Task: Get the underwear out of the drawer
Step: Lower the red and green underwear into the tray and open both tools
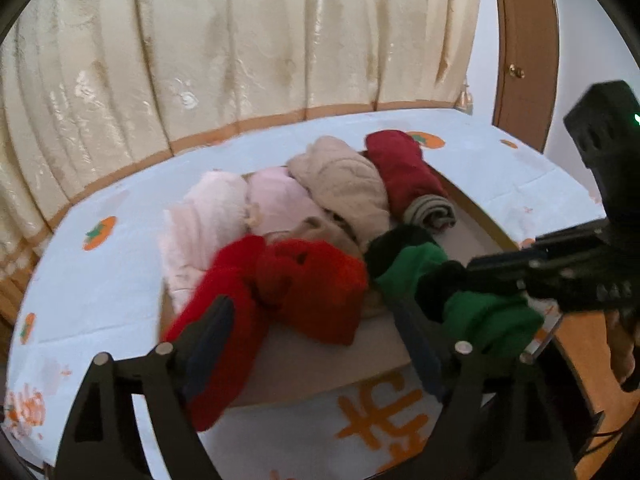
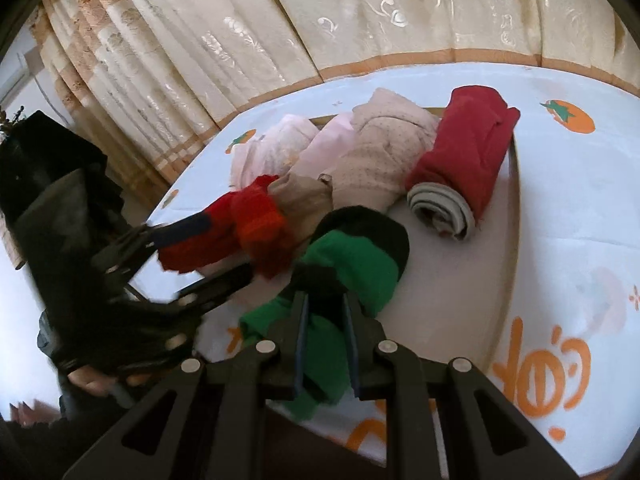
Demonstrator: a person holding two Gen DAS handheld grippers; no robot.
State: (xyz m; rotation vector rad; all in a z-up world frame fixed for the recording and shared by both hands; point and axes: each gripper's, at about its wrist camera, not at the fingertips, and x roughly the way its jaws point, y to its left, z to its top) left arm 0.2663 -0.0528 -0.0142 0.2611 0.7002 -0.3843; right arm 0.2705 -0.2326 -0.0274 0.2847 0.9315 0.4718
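left gripper (image 1: 316, 332): jaws apart around bright red knit underwear (image 1: 304, 288), pads clear | right gripper (image 2: 324, 320): clamped on green-and-black fabric underwear (image 2: 352, 264) | both garments at near edge of shallow cardboard drawer (image 1: 476, 216) on persimmon-print cloth (image 1: 100, 288)

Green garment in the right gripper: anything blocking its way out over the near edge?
Nothing visible does. The right gripper holds the green garment at the drawer's near edge, the red garment lying beside it.

Home bedroom: embroidered curtains (image 1: 240, 48), wooden door (image 1: 524, 48).
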